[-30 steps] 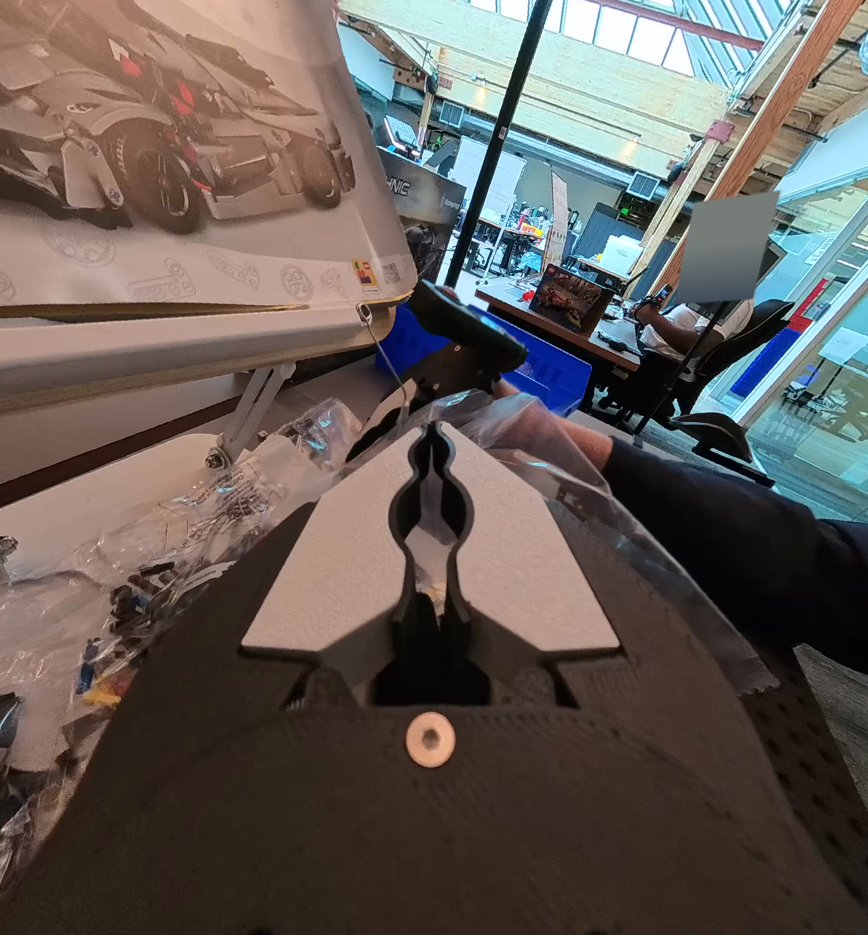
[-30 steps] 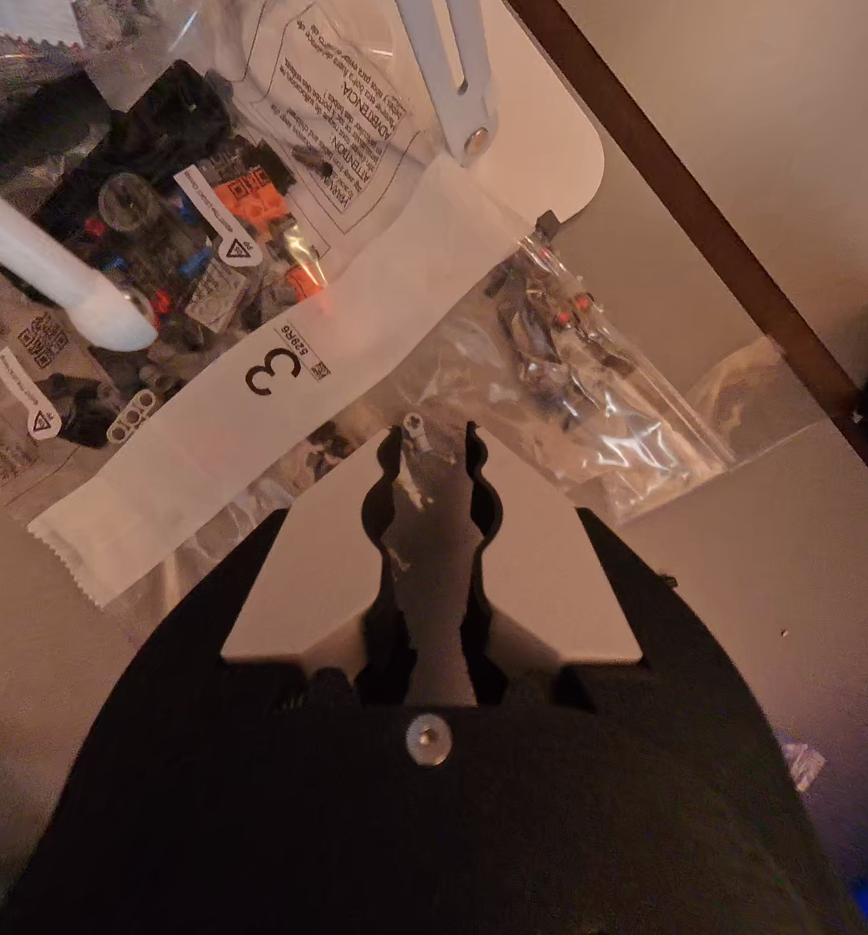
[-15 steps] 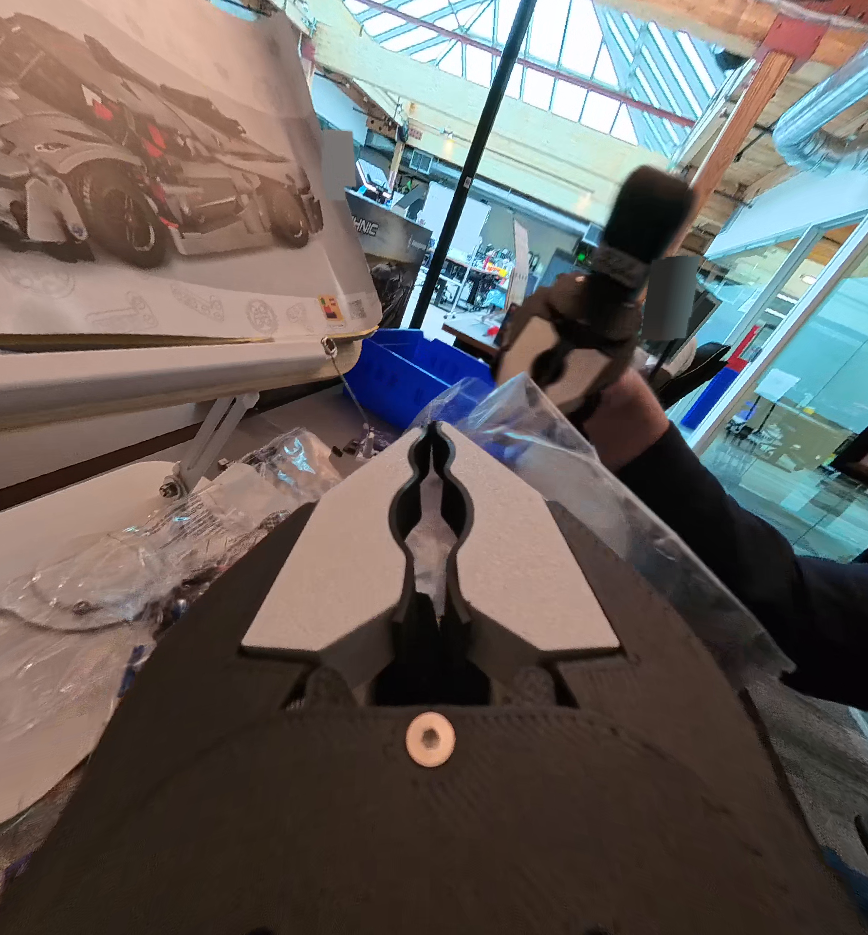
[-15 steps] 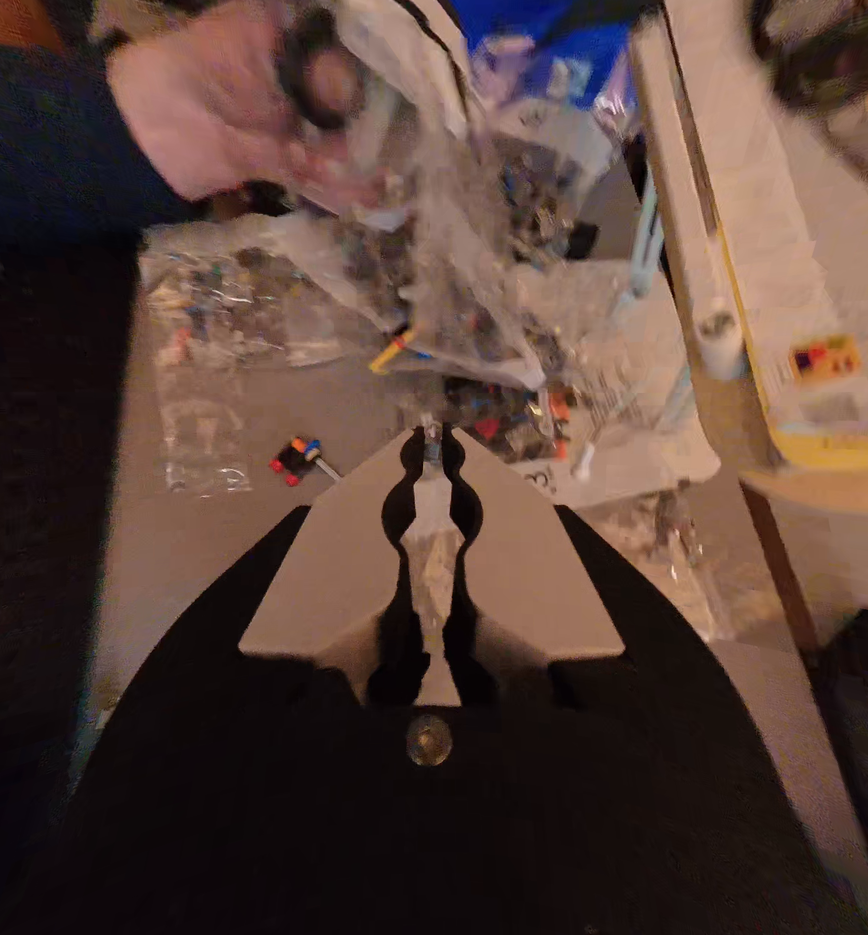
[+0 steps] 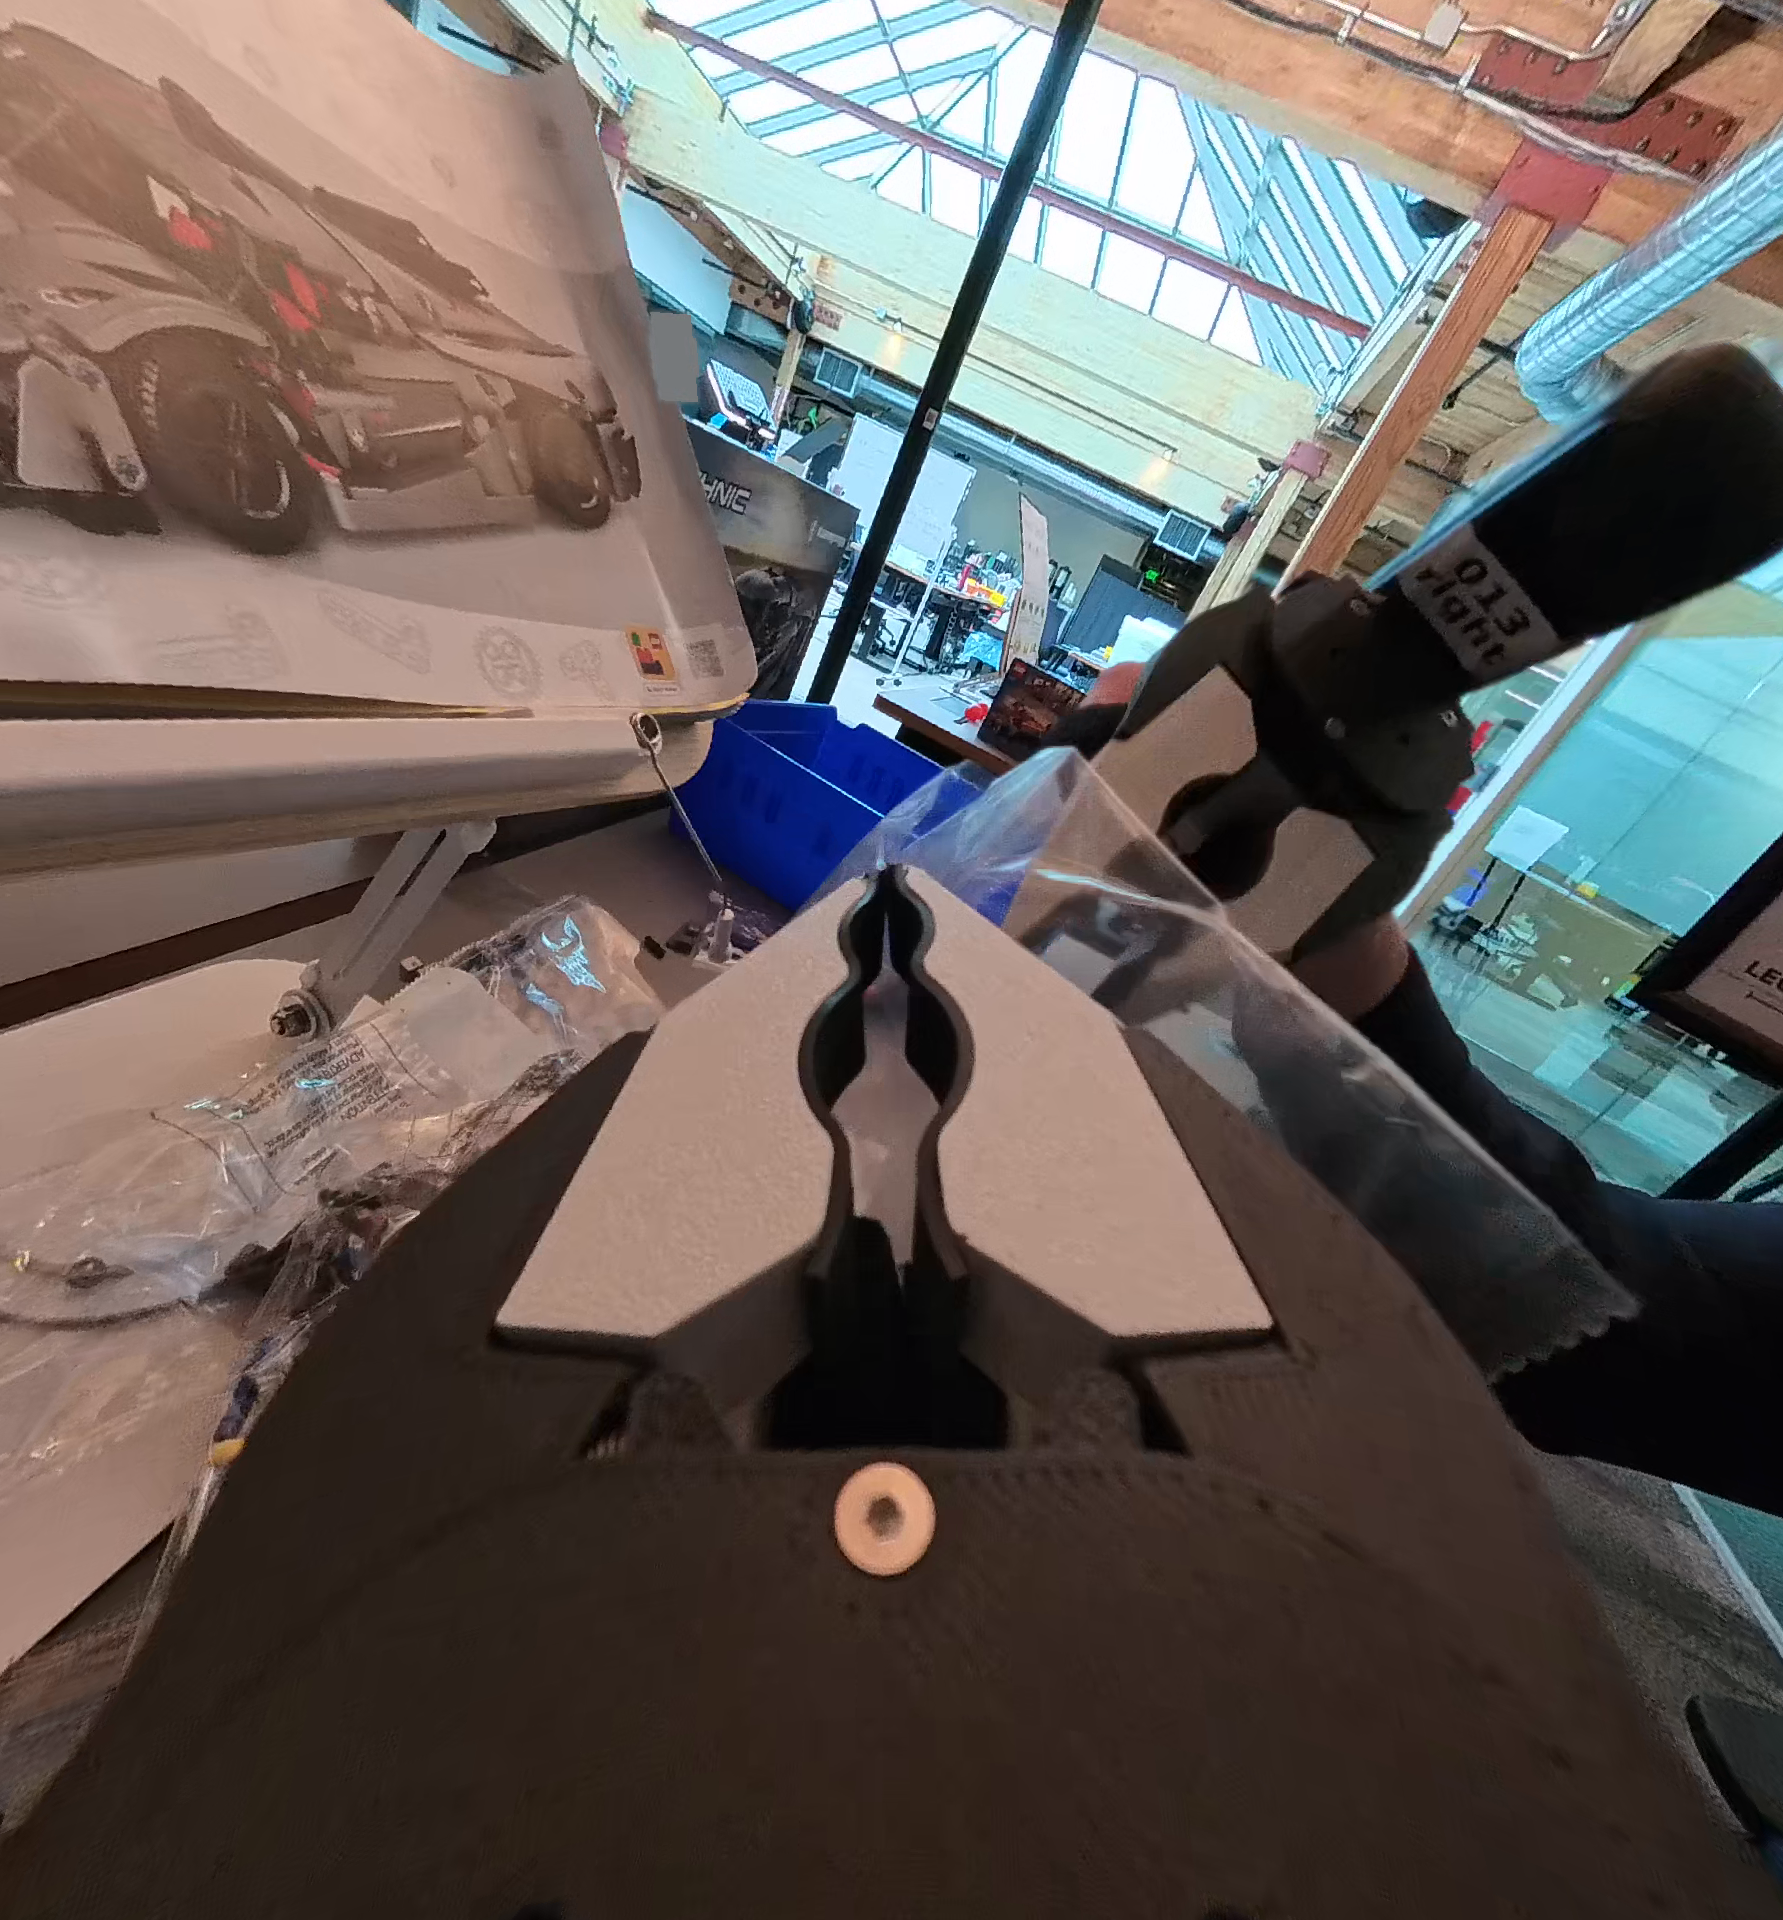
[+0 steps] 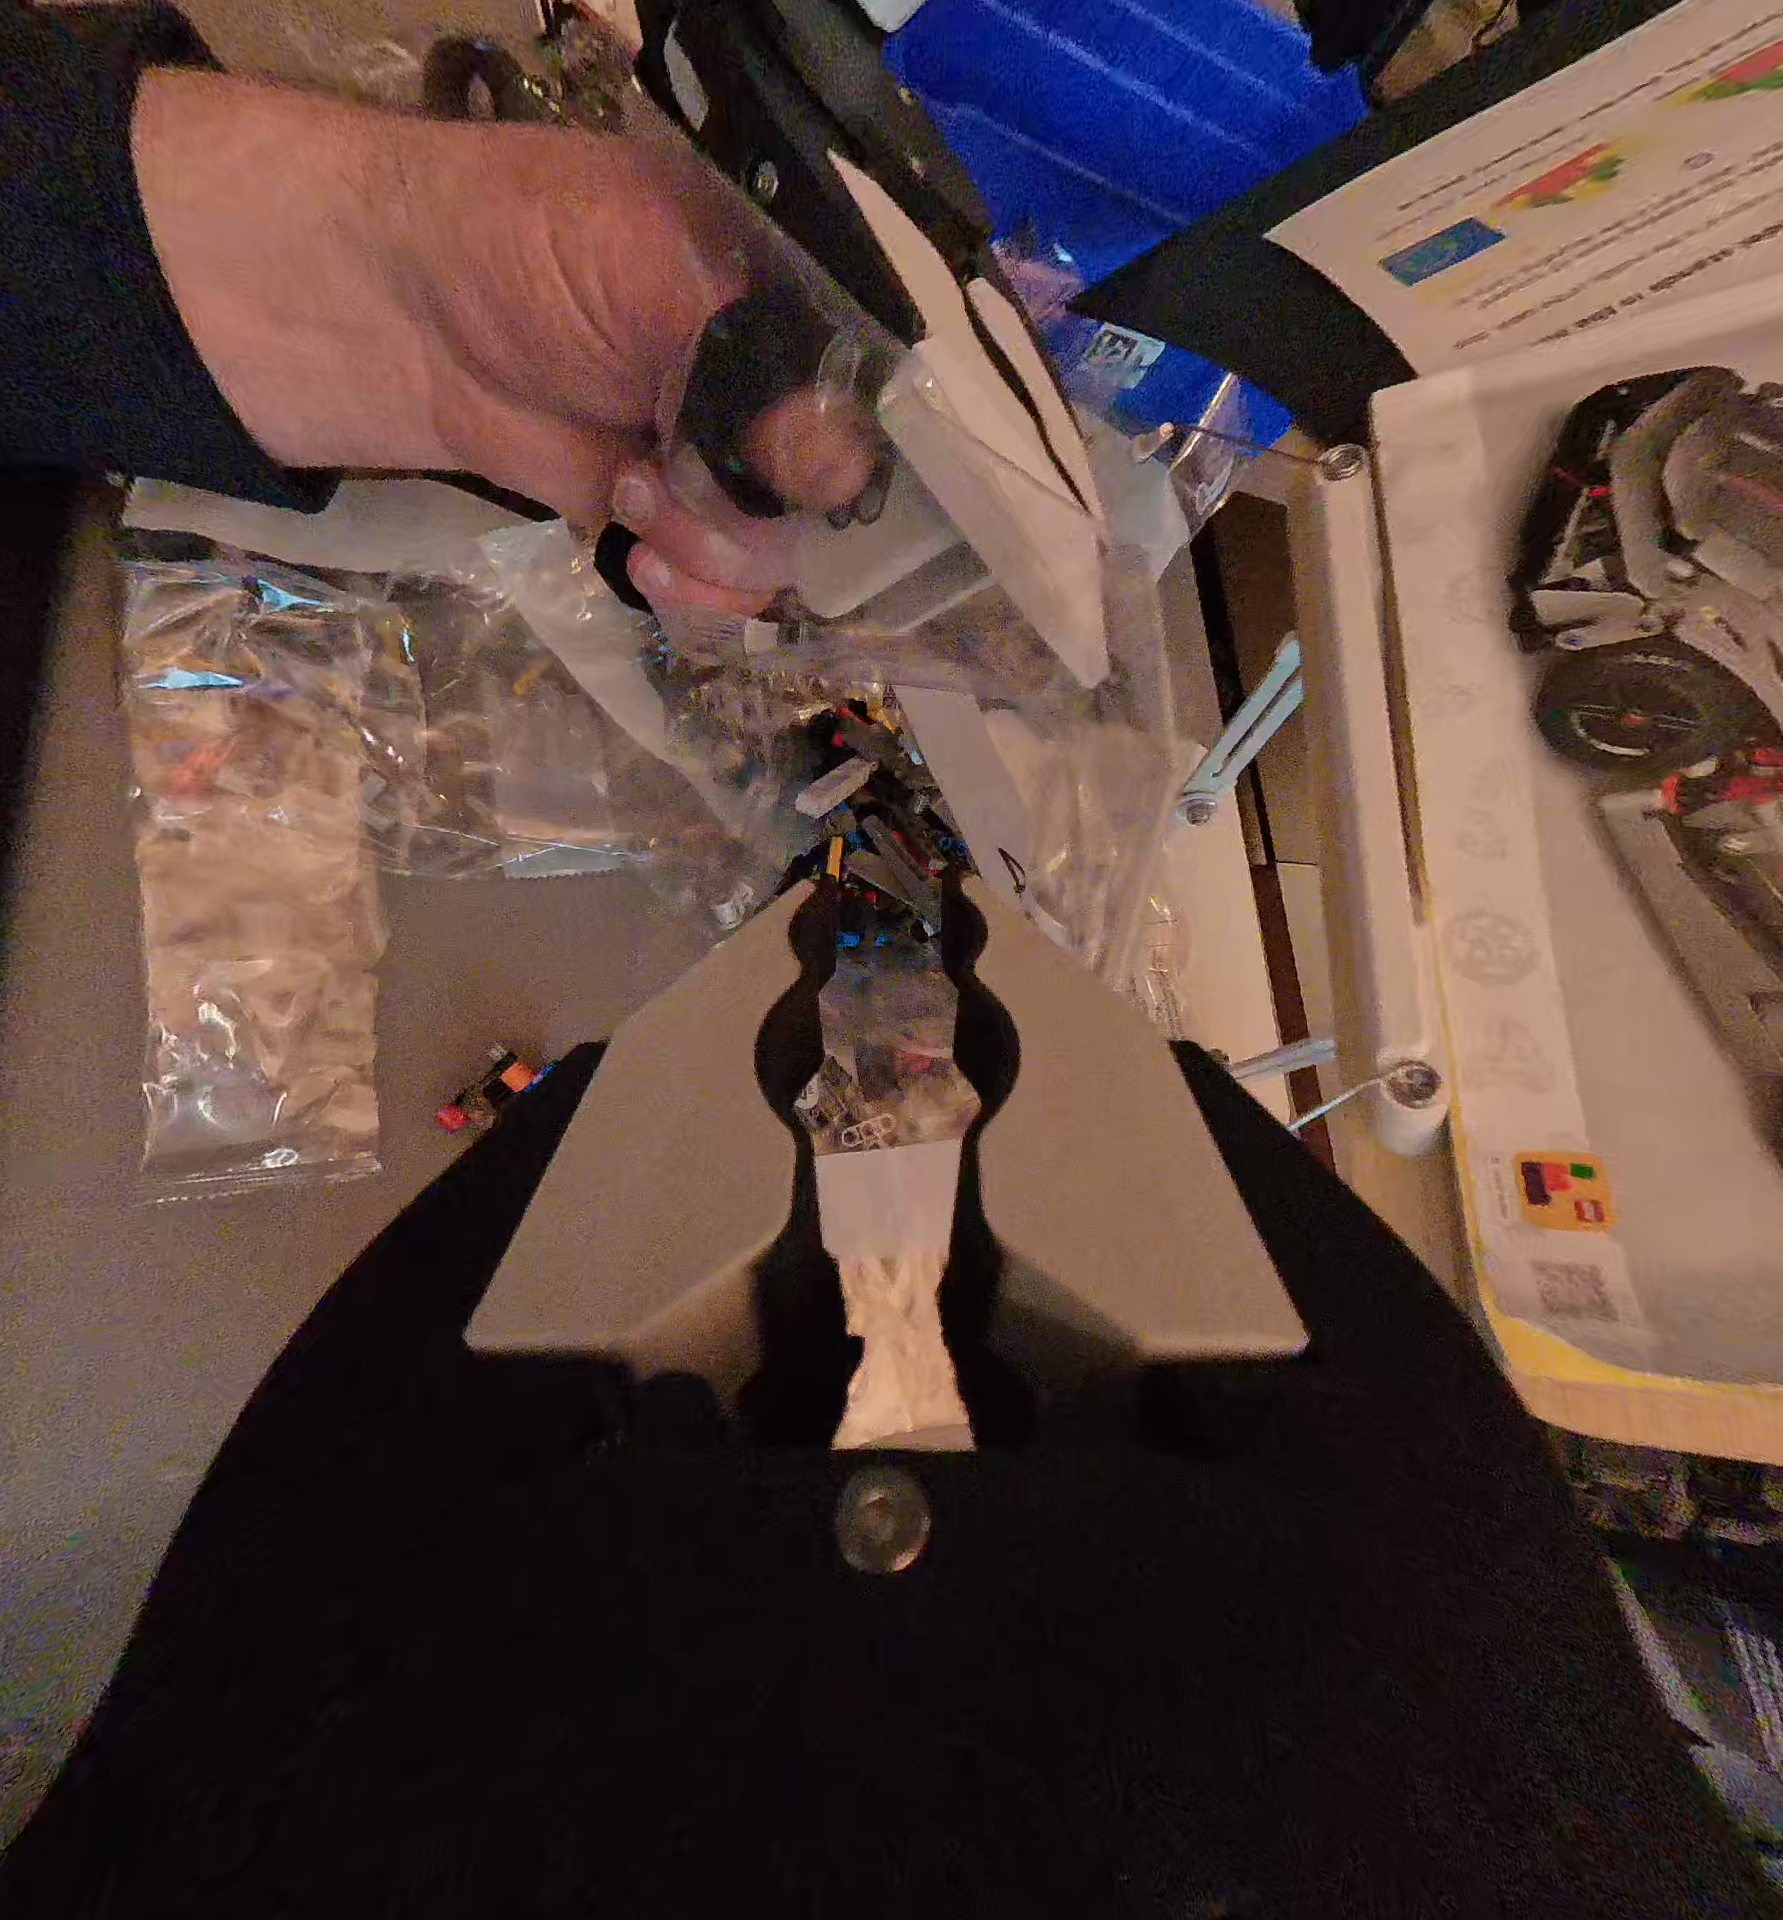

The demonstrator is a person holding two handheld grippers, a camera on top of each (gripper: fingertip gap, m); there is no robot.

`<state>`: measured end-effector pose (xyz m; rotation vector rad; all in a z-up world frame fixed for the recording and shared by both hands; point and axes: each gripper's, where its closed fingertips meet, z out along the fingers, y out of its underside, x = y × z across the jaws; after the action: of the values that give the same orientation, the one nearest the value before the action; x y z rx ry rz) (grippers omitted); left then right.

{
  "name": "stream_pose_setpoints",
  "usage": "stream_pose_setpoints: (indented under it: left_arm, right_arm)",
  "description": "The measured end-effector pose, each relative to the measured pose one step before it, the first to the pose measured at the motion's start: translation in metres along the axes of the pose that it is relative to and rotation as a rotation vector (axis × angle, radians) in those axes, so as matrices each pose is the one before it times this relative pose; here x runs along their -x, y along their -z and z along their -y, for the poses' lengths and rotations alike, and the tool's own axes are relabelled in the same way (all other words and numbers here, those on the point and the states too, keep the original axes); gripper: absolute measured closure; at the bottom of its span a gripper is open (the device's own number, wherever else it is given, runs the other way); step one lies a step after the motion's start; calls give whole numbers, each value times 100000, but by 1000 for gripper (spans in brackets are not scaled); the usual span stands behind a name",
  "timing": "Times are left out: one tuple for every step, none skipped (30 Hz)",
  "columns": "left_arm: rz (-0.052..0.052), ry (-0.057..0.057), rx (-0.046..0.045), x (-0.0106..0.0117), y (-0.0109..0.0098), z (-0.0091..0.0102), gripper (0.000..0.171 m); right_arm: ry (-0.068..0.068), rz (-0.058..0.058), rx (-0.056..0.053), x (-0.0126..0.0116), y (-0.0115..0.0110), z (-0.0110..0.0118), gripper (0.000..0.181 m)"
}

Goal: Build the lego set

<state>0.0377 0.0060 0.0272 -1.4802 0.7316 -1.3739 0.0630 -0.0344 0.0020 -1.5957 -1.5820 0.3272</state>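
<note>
We hold a clear plastic bag (image 5: 1230,997) with the left gripper (image 5: 889,883), its grey jaws pressed together on the film near the middle of the left wrist frame. Its serrated end drapes toward the right edge there; through the right wrist view, loose dark, blue and yellow lego pieces (image 6: 871,821) sit bunched below that bag at the frame's centre. The right gripper (image 6: 882,894) has its jaws apart, with only a strip of white paper bag (image 6: 892,1205) and pieces showing through the gap.

More clear bags of small parts (image 6: 253,852) lie flat on the grey table (image 6: 56,1351) at left, and one tiny red and orange piece (image 6: 487,1086) lies alone just beside our right gripper's left finger. A blue plastic bin (image 5: 814,805) stands behind the bags at mid-frame in the left wrist view.

The instruction booklet with a grey car on its cover (image 5: 295,395) leans on a white stand (image 5: 274,779) at upper left, overhanging the bags. Bare table remains at lower left of the right wrist frame. The booklet carries small printed logos and a code square at its lower corner; the bags bear printed warning text.
</note>
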Motion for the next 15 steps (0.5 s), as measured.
stream_pose_setpoints:
  left_arm:
    - [71, -129, -45, -5, 10, 19, 171]
    - [289, -266, 157, 22, 25, -4, 171]
    - [300, -159, 18, 37, 53, 17, 171]
    - [30, -12, -173, 19, 55, 36, 171]
    - [-307, 309, -557, -21, 63, 95, 171]
    - [-112, 129, -408, -13, 48, 81, 171]
    - [769, -346, 511, 128, 36, -62, 171]
    - [695, -359, 555, 150, 9, -112, 171]
    - [-77, 490, -89, 79, -2, -43, 171]
    - [-337, 546, -110, 44, -44, -52, 171]
    - [-78, 45, 353, 34, -57, -113, 171]
    - [340, -248, 536, 70, -39, -112, 171]
    - [107, -145, 237, 30, -24, -45, 171]
    - [-144, 186, -173, -3, 4, 17, 171]
    - [-69, 20, -77, 2, 11, 18, 171]
  right_arm:
    - [-158, -2008, -2211, -546, 734, -1, 165]
    - [-592, -3210, -2467, -837, 856, -196, 169]
    - [-3650, -3519, -1118, -1210, 882, -601, 176]
    - [-5741, -2664, -71, -1399, 827, -1015, 178]
    - [-6229, -1858, -234, -1417, 720, -1227, 178]
    - [-7433, -4002, -141, -1902, 492, -1444, 174]
    - [-8294, -4600, 1715, -2101, 222, -1783, 172]
    - [-8077, -4037, 2268, -2110, -155, -1899, 167]
    - [-5873, -1723, 176, -1579, -384, -1485, 161]
    - [-4291, -3398, -326, -1592, -561, -1287, 161]
    - [-4263, -4416, 2401, -1536, -753, -1534, 160]
    - [-5118, -2989, 5436, -1160, -966, -1623, 158]
    - [-4854, -2069, 7335, -907, -1167, -1651, 155]
    - [-3017, -3400, 6992, -960, -1161, -1436, 152]
    - [-1335, -5394, 6026, -1042, -1035, -1242, 152]
